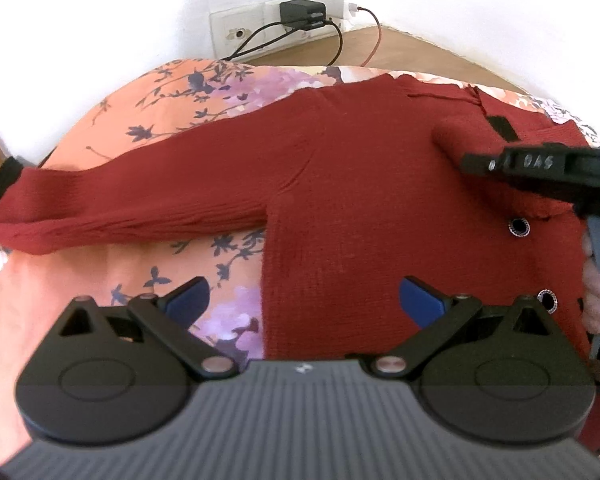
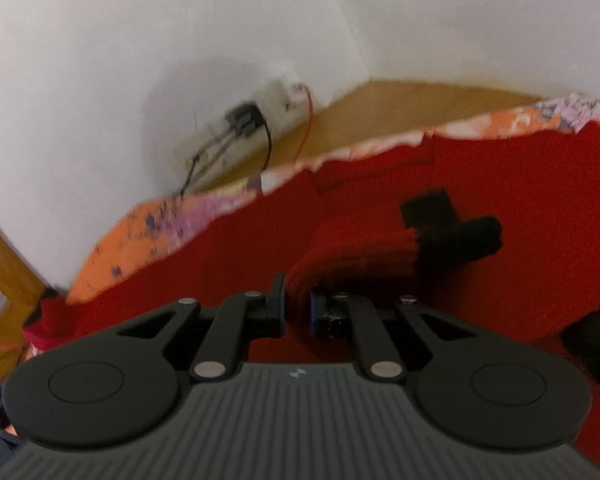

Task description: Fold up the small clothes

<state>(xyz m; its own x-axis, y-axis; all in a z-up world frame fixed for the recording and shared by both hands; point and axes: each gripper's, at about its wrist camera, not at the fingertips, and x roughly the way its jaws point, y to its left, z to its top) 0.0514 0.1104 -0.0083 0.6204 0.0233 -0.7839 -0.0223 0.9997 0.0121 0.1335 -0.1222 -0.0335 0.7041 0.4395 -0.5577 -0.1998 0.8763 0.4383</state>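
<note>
A dark red knit cardigan (image 1: 360,184) lies spread on a floral bedspread (image 1: 160,92). One sleeve (image 1: 140,196) stretches out to the left and ends in a black cuff (image 1: 0,184). My left gripper (image 1: 302,292) hangs open just over the cardigan's lower body, with nothing between its blue pads. From the right, my right gripper (image 1: 472,166) comes in over the chest. In the right wrist view that gripper (image 2: 298,304) is shut on a fold of the other sleeve (image 2: 352,256). That sleeve's black cuff (image 2: 452,236) lies doubled over the cardigan's body (image 2: 260,240).
A wall socket with a black charger (image 1: 300,16) and trailing cables sits behind the bed. A wooden ledge (image 1: 400,52) runs along the white wall. A person's hand (image 1: 596,280) holds the right gripper's handle at the right edge. Round buttons (image 1: 519,227) line the cardigan's front.
</note>
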